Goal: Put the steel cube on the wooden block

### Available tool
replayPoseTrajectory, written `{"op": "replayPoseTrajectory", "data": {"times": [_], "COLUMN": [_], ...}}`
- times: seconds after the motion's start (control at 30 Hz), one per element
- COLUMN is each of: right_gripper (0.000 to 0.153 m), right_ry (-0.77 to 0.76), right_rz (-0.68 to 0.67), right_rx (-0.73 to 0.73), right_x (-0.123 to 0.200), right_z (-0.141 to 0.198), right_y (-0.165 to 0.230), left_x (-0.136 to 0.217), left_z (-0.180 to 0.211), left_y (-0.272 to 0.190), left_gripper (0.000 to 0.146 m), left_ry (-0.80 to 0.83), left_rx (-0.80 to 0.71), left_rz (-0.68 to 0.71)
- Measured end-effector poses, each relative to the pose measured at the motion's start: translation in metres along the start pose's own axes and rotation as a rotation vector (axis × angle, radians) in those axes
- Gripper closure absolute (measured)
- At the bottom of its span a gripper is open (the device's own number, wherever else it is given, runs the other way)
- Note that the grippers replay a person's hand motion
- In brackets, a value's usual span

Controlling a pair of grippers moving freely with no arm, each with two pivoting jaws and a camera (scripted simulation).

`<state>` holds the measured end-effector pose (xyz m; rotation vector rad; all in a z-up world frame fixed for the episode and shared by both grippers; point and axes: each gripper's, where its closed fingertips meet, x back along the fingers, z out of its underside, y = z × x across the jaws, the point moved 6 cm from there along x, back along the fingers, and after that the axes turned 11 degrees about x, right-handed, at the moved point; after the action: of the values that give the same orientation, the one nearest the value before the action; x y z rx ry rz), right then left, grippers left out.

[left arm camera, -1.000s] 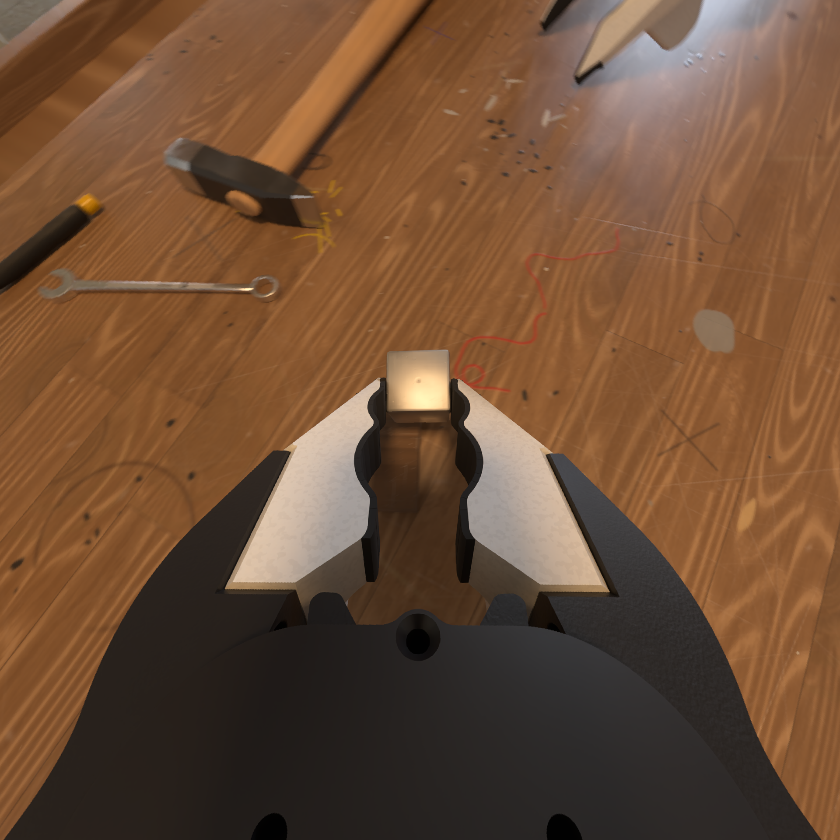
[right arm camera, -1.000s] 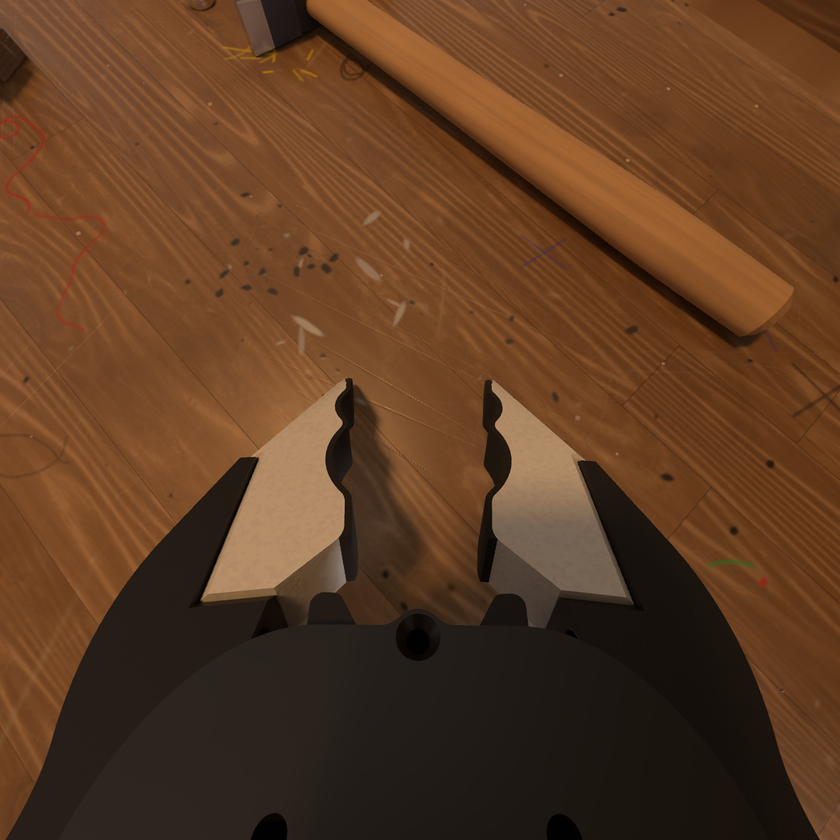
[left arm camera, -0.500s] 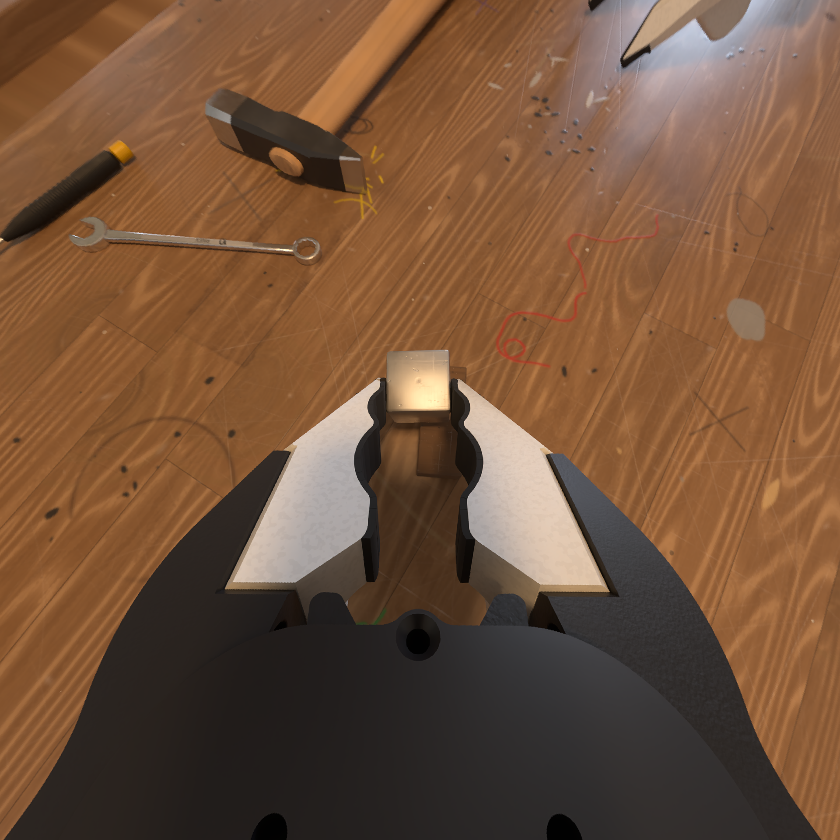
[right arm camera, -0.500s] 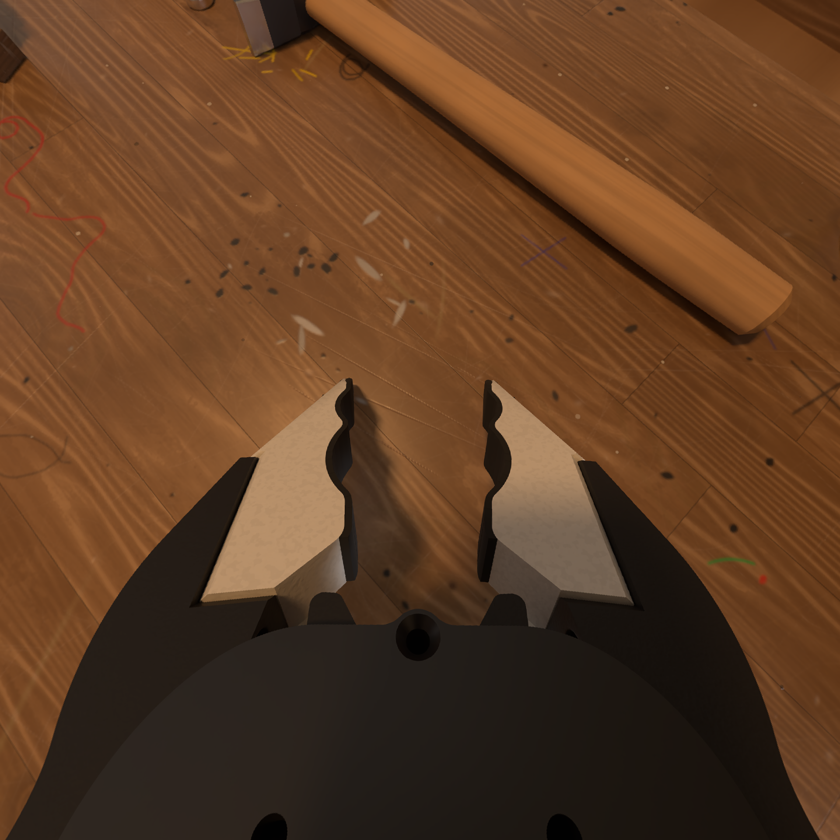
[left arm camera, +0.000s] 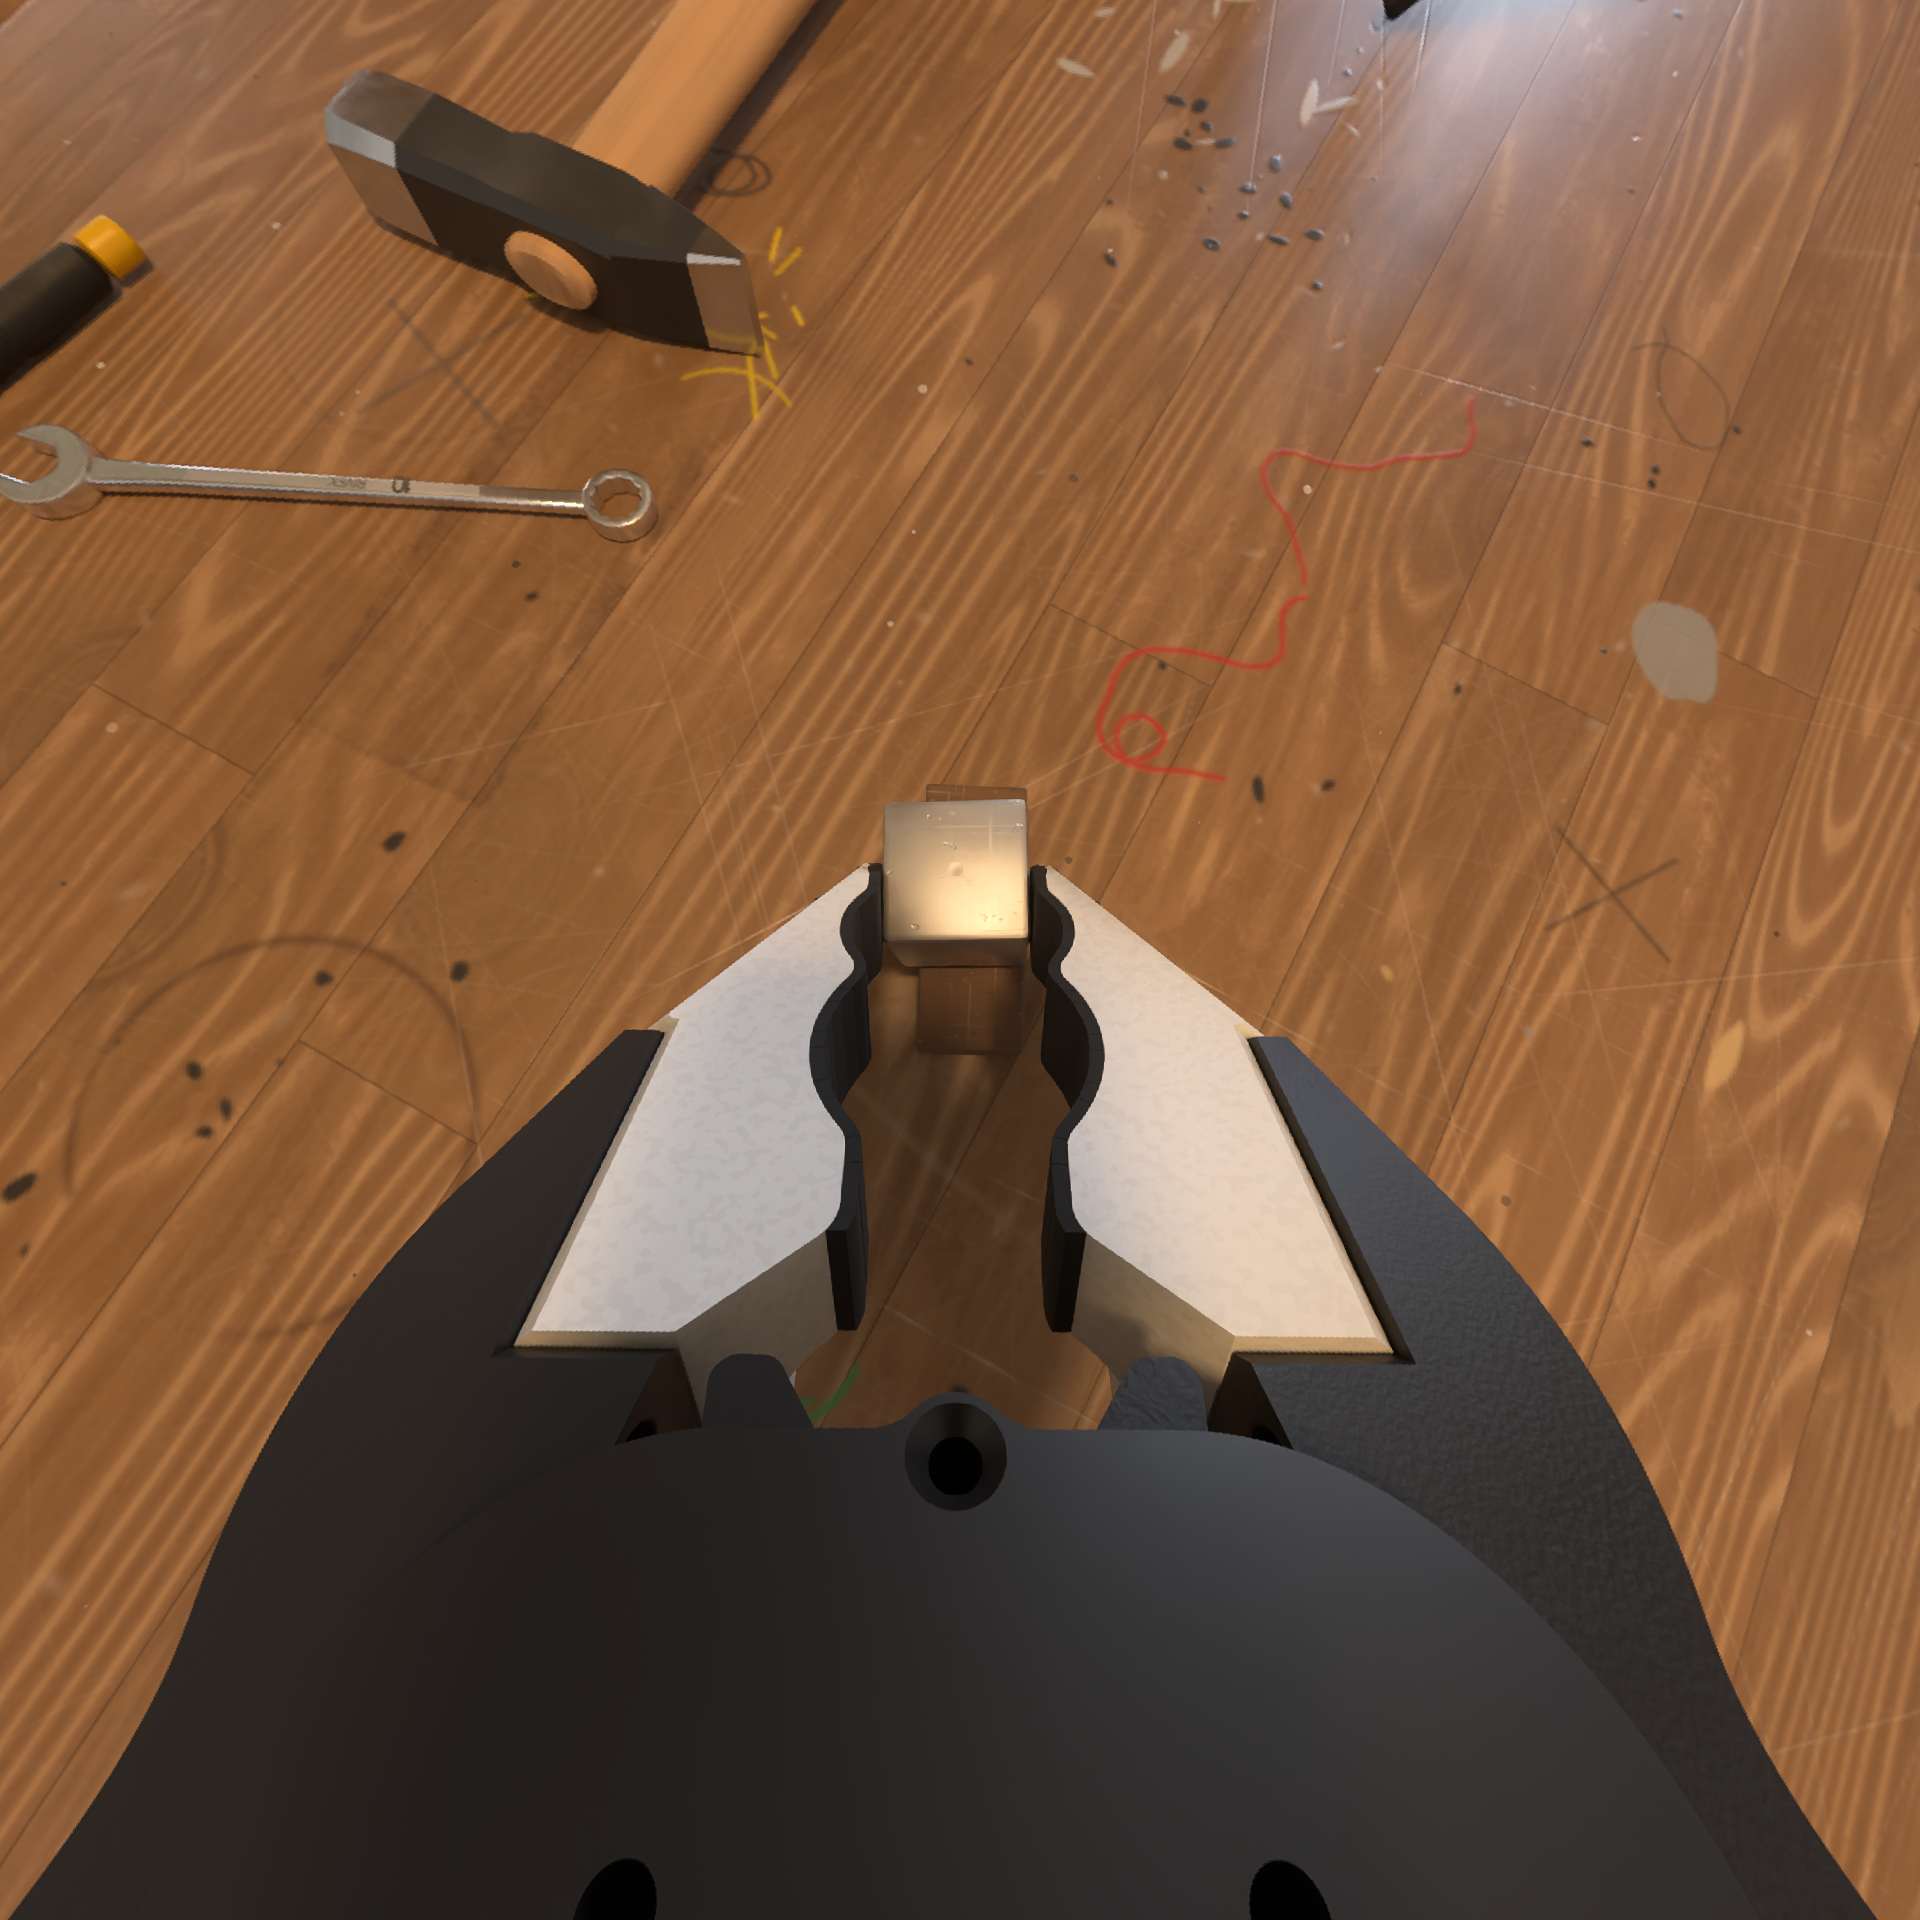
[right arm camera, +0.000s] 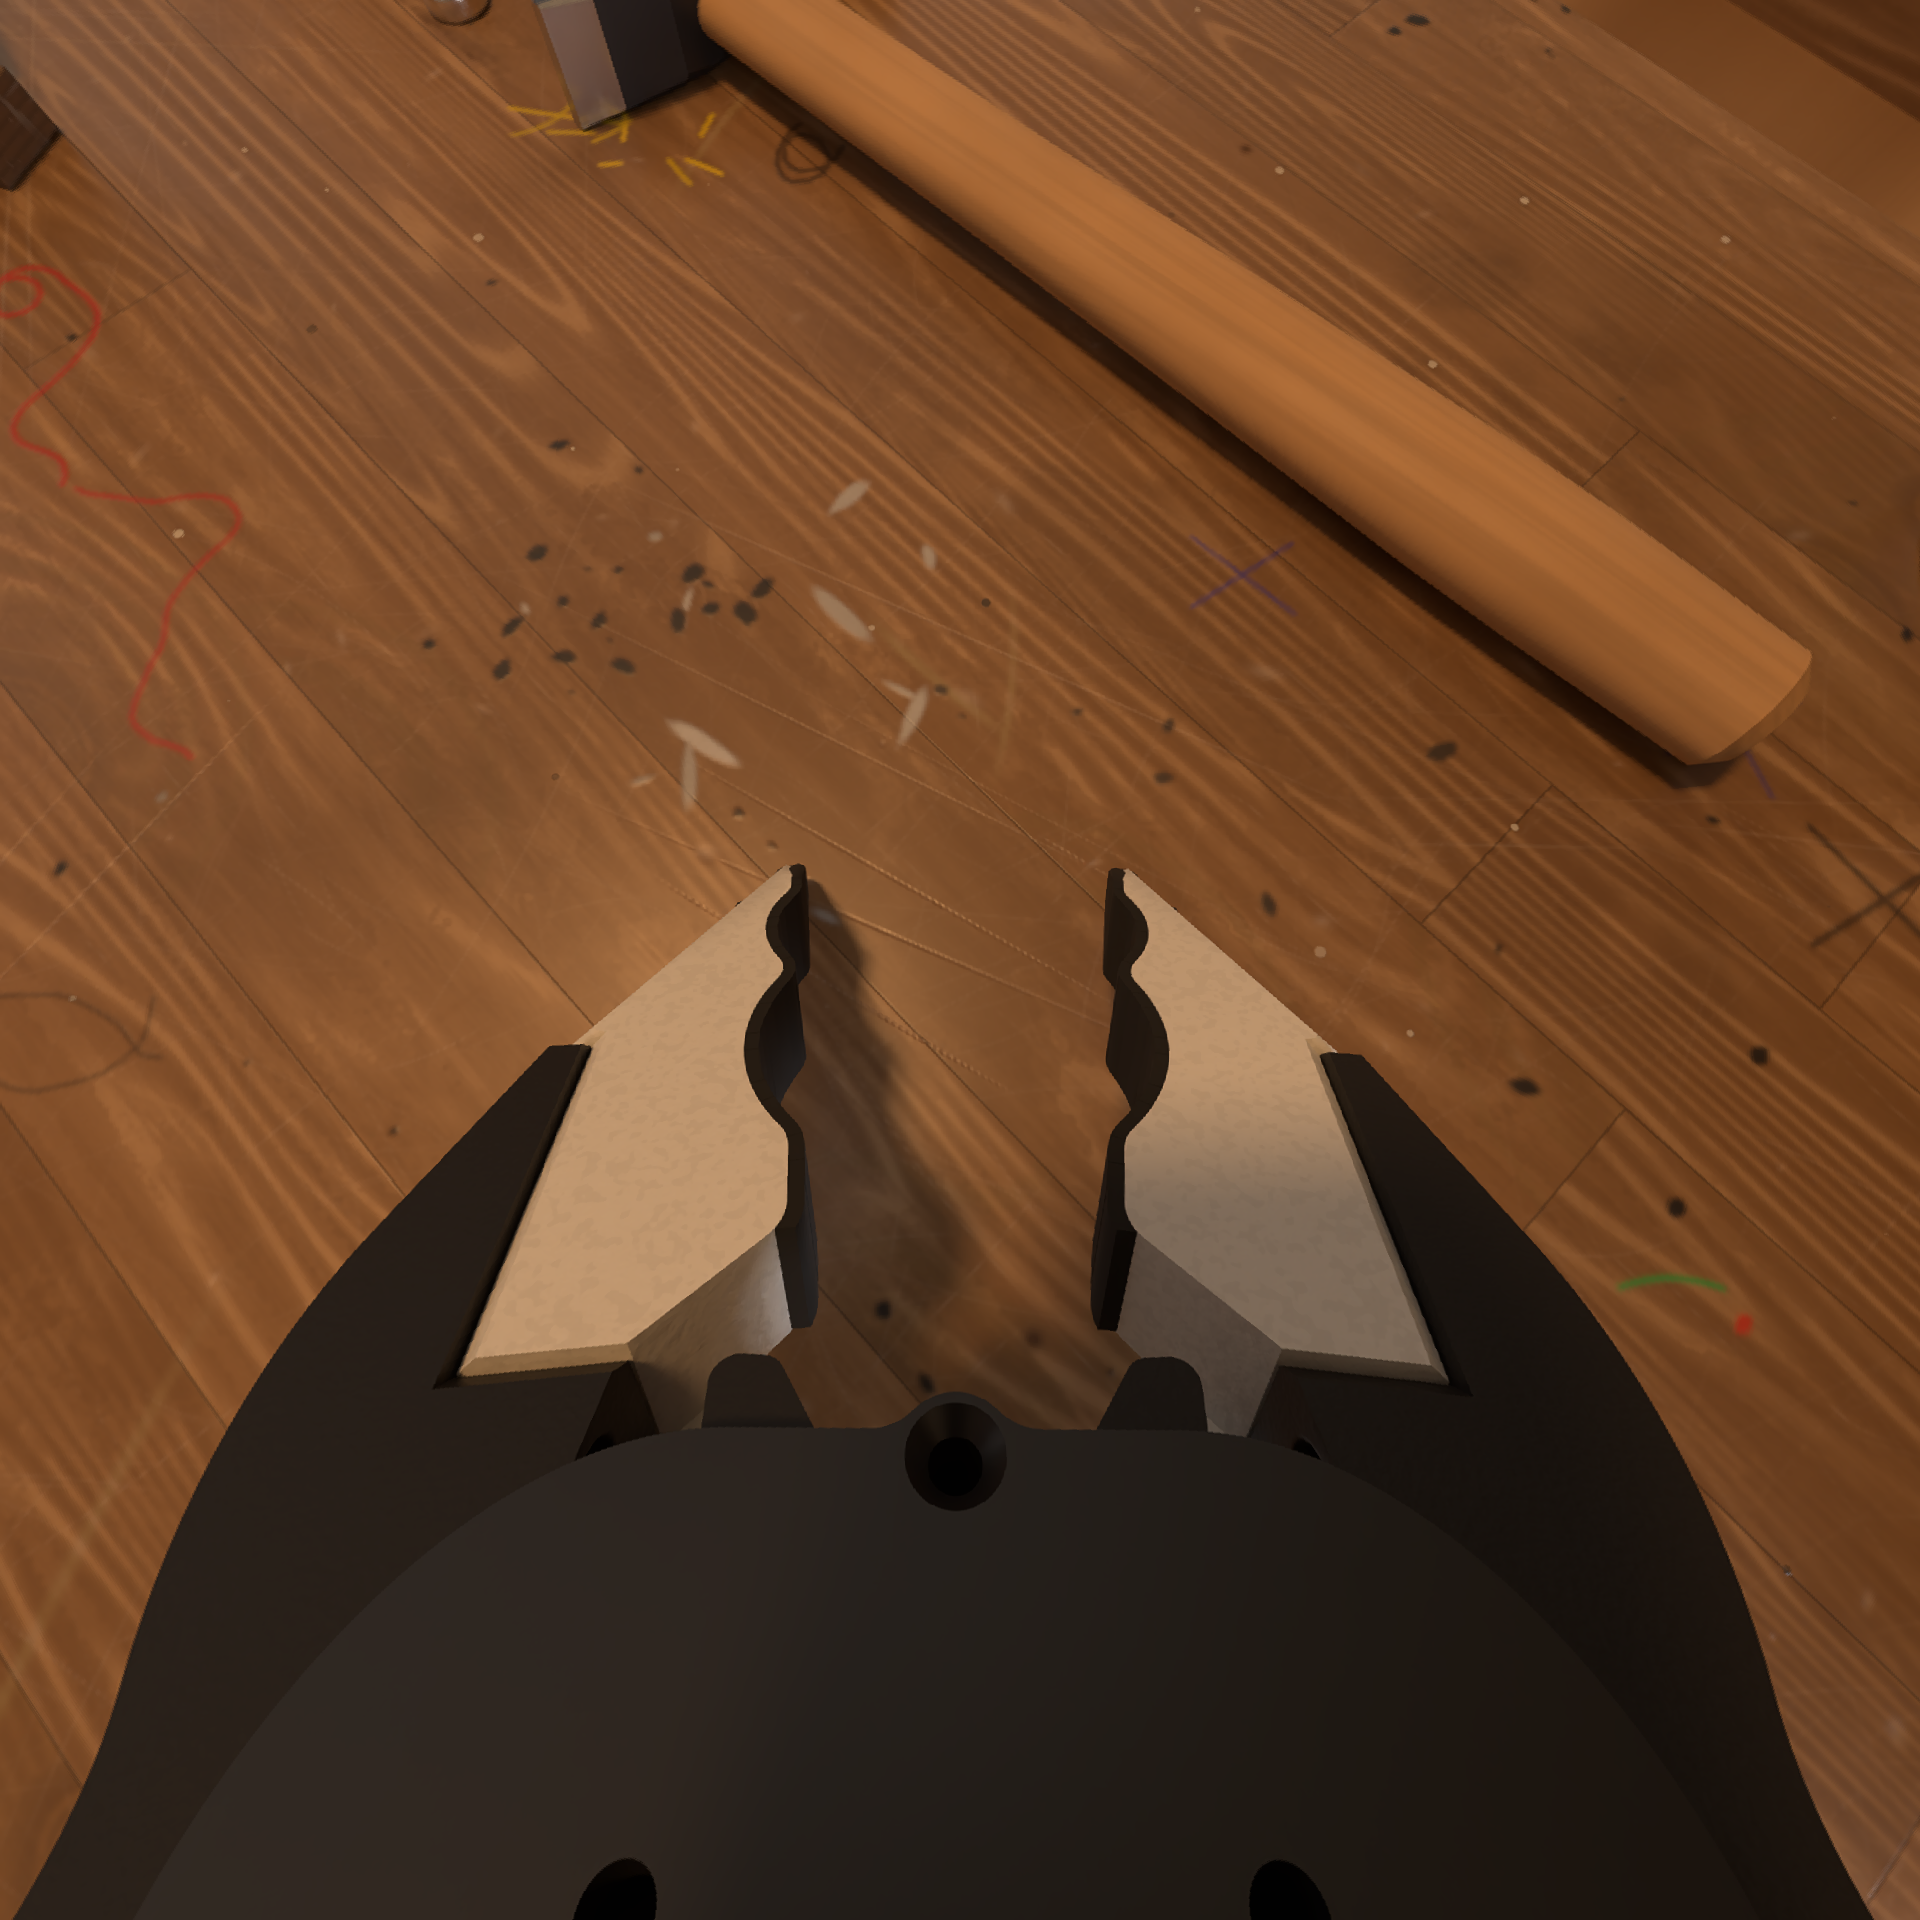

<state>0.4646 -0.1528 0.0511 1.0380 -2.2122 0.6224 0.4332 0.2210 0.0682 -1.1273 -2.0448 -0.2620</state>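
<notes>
Since the earlier frame, the hammer and spanner sit larger and lower above the worktop. Left hand-held gripper clamps the cube over a block. Right hand-held gripper hangs spread, empty.

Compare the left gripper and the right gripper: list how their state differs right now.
The left gripper is shut on the steel cube, its fingertips pressed to the cube's sides; the right gripper holds nothing. The left gripper's jaws stand narrow, the right gripper's wide apart, with bare wooden table showing between them. Both share pale fingers with dark wavy pads and point down at the same table.
</notes>
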Motion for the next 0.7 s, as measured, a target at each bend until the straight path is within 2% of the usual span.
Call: {"op": "replayPoseTrajectory", "data": {"times": [0.37, 0.47, 0.7], "right_gripper": [0.095, 0.095, 0.095], "right_ry": [0.0, 0.0, 0.0], "right_rz": [0.0, 0.0, 0.0], "right_rx": [0.0, 0.0, 0.0], "right_x": [0.0001, 0.0002, 0.0001], "right_z": [0.0, 0.0001, 0.0], "right_y": [0.0, 0.0001, 0.0], "left_x": [-0.0014, -0.0027, -0.0026], "left_z": [0.0011, 0.0024, 0.0017], "left_y": [-0.0019, -0.0018, -0.0013], "left_gripper": [0.119, 0.095, 0.091], "left_ry": [0.022, 0.026, 0.019], "left_rx": [-0.012, -0.013, -0.013], "left_rz": [0.008, 0.002, -0.005]}}
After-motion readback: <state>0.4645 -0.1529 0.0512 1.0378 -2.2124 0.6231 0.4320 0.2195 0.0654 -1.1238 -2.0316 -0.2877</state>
